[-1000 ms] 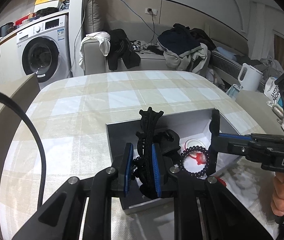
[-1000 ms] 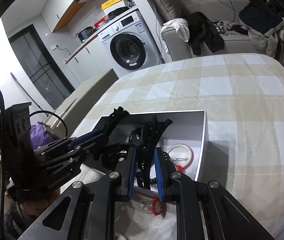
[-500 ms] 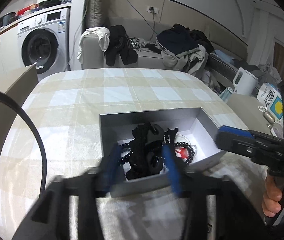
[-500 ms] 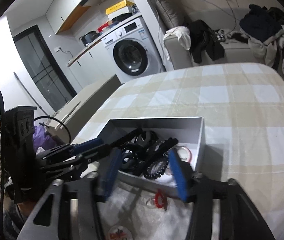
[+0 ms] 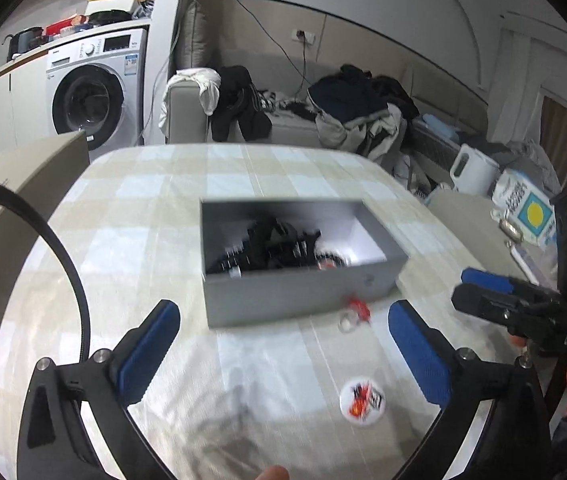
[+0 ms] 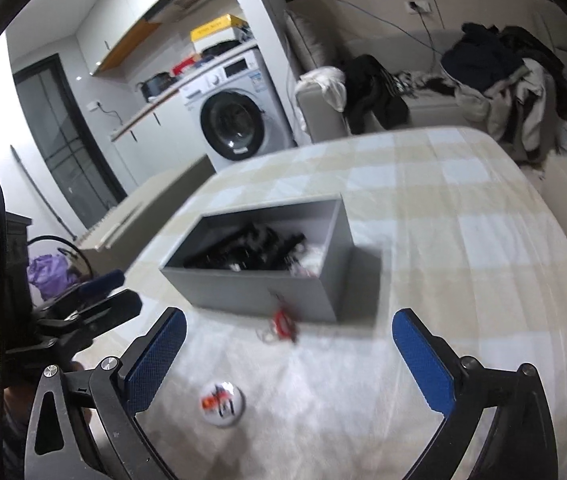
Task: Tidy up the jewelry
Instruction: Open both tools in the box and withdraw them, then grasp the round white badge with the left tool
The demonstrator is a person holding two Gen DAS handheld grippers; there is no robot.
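A grey box [image 5: 303, 296] [image 6: 259, 292] stands on the checked tablecloth and holds black hair clips [image 5: 275, 246] [image 6: 251, 248] and a bead bracelet. A small red trinket [image 5: 357, 308] [image 6: 281, 322] lies on the cloth just in front of the box. A round white badge [image 5: 361, 398] [image 6: 221, 399] lies nearer to me. My left gripper [image 5: 283, 352] is open and empty, held back from the box. My right gripper [image 6: 289, 356] is open and empty too; it shows at the right in the left wrist view [image 5: 483, 292].
The table [image 5: 131, 216] is round with a checked cloth. Behind it are a sofa with piled clothes [image 5: 355, 112], a washing machine [image 5: 91, 88] and a white kettle [image 5: 473, 168]. A beige chair back [image 5: 23, 168] stands at the table's left.
Both grippers let go of the black hair clips into the box, opened wide and pulled back toward me. The clips now lie in the box.
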